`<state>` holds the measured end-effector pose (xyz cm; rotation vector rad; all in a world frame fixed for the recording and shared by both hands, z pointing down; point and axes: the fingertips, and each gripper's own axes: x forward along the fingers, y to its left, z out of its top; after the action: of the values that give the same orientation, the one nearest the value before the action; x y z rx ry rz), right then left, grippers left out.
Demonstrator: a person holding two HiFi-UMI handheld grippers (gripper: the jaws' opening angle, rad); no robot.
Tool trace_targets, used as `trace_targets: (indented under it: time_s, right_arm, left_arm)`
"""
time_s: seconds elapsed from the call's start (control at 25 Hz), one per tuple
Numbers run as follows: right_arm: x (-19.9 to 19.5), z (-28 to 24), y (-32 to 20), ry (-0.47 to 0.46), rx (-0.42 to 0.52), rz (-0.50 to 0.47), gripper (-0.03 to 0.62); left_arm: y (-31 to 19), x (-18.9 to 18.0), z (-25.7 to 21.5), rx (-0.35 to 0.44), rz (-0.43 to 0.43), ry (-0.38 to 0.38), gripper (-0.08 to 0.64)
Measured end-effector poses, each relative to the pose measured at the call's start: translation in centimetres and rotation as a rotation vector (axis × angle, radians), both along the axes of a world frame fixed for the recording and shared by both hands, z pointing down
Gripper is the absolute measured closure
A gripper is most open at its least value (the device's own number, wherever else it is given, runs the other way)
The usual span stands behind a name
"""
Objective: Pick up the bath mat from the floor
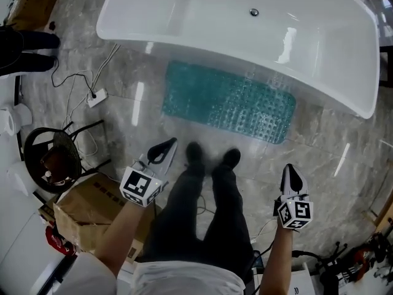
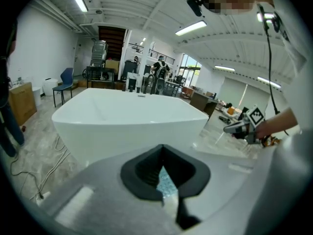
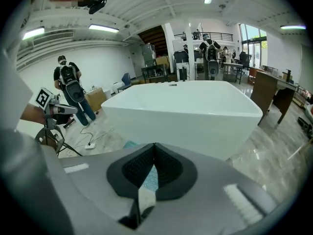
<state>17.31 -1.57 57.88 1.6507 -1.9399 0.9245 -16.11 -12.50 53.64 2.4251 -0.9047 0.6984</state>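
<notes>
A teal bath mat lies flat on the grey marble floor, alongside the near wall of a white bathtub. My left gripper hangs shut and empty above the floor, short of the mat's near-left corner. At the right, level with my knee, my right gripper is shut and empty too, short of the mat's near-right end. In the left gripper view the closed jaws point at the bathtub, with a sliver of mat showing between them. The right gripper view shows the same: bathtub ahead, mat below.
My feet stand just in front of the mat. A power strip with cables lies on the floor at the left. A black stool and a cardboard box stand at my left. Another person stands beyond the tub's end.
</notes>
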Motion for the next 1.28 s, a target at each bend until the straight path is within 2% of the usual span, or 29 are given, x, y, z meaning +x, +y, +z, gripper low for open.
trace_targets:
  time_s: [0.4, 0.68, 0.92, 1.12, 1.28]
  right_arm:
    - [0.2, 13.2, -0.5, -0.004, -0.048, -0.025, 0.588]
    - [2.5, 23.2, -2.0, 0.018, -0.058, -0.035, 0.588]
    - [4.9, 31.1, -3.4, 0.045, -0.065, -0.047, 0.588]
    - [5.9, 37.1, -5.3, 0.008, -0.046, -0.028, 0.588]
    - [7.1, 43.2, -5.8, -0.012, -0.055, -0.005, 0.57]
  left_arm:
    - [-0.3, -2.0, 13.5, -0.041, 0.003, -0.058, 0.558]
    - [-2.8, -3.5, 23.9, -0.019, -0.013, -0.112, 0.558]
    - [-4.8, -5.5, 31.7, -0.011, 0.023, -0.145, 0.558]
    - [-6.8, -7.0, 37.4, 0.006, 0.022, -0.141, 0.558]
    - [-7.6, -7.5, 43.9, -0.005, 0.071, -0.165, 0.558]
